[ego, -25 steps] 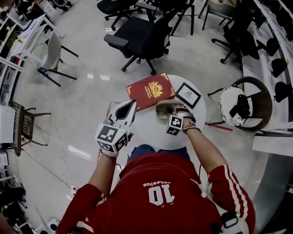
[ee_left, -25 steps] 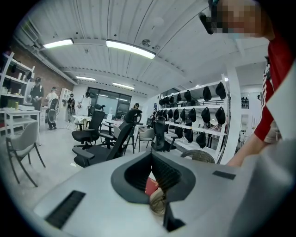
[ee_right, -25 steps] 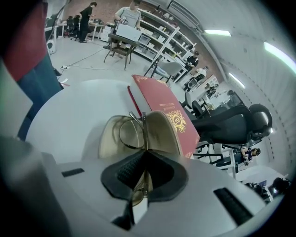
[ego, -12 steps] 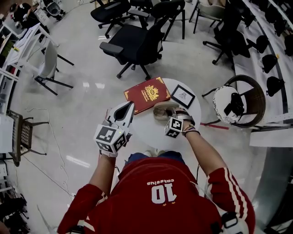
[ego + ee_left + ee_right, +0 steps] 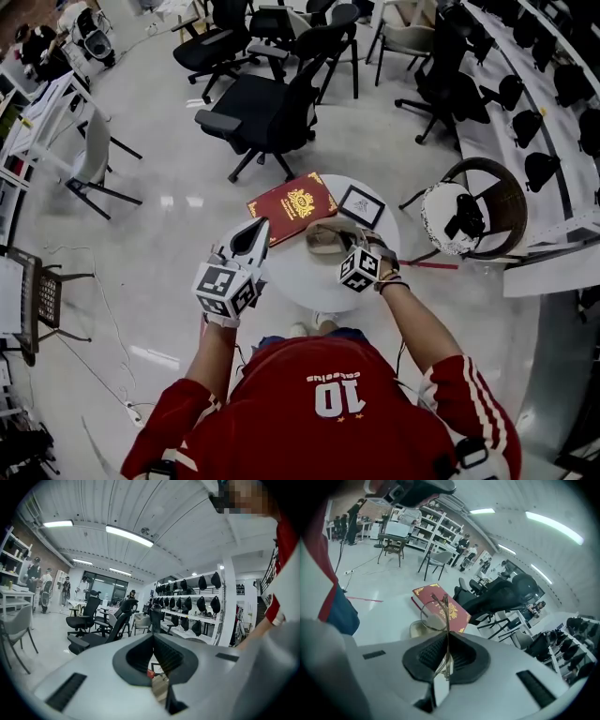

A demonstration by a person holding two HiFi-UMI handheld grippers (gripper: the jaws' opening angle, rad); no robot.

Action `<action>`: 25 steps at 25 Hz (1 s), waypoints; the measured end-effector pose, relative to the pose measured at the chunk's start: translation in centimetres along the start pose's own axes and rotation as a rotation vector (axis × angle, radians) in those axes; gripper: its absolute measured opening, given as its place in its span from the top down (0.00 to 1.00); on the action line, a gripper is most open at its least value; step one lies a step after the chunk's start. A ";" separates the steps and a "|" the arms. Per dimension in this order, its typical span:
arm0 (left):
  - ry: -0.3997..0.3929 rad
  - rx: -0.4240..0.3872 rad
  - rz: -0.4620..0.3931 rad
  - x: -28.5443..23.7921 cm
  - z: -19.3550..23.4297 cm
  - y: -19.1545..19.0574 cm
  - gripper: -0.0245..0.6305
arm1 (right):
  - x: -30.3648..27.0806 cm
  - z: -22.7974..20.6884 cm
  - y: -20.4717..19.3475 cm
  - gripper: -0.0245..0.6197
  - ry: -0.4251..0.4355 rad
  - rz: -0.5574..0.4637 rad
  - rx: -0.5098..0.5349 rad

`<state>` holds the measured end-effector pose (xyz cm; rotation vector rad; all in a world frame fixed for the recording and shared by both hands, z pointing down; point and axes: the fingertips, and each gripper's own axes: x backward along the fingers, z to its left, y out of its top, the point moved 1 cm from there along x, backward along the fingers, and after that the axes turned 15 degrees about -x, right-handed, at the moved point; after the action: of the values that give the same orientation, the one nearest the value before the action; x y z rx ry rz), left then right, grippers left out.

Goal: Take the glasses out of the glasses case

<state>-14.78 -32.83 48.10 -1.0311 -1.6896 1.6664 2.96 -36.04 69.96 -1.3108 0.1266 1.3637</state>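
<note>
Table (image 5: 300, 281): glasses case (image 5: 323, 239) lies far side, probably open, view's small. Left gripper (image 5: 153, 656) closed, empty, at left edge. Right gripper (image 5: 446, 660) clamped near-shut on glasses (image 5: 437, 616), above case. Thin wire frame, edge-on pinch: could pivot, slip, drop, or bend.

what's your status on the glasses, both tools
Right tool shut on the glasses, out of the case. Left tool shut, empty. Case on the table; red book beside it, not in the way.
</note>
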 end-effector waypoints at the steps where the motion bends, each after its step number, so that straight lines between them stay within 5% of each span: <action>1: 0.000 -0.002 -0.005 0.0 0.0 0.2 0.95 | 0.6 -0.5 0.4 0.92 -0.014 -0.013 -0.018; 6: -0.001 -0.006 -0.030 1.0 -0.4 0.9 0.95 | 4.6 -1.3 2.0 0.92 -0.051 -0.089 -0.147; 14: -0.010 -0.019 -0.085 2.0 -1.2 4.2 0.95 | 12.4 -4.1 5.3 0.92 -0.034 -0.309 -0.606; 25: -0.085 -0.076 -0.108 2.1 -5.0 7.6 0.95 | 23.0 -5.6 7.7 0.92 -0.117 -0.564 -0.753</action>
<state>-10.83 -28.73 40.74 -0.8978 -1.8430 1.6075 7.69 -28.16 46.78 -1.6932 -0.8525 1.0081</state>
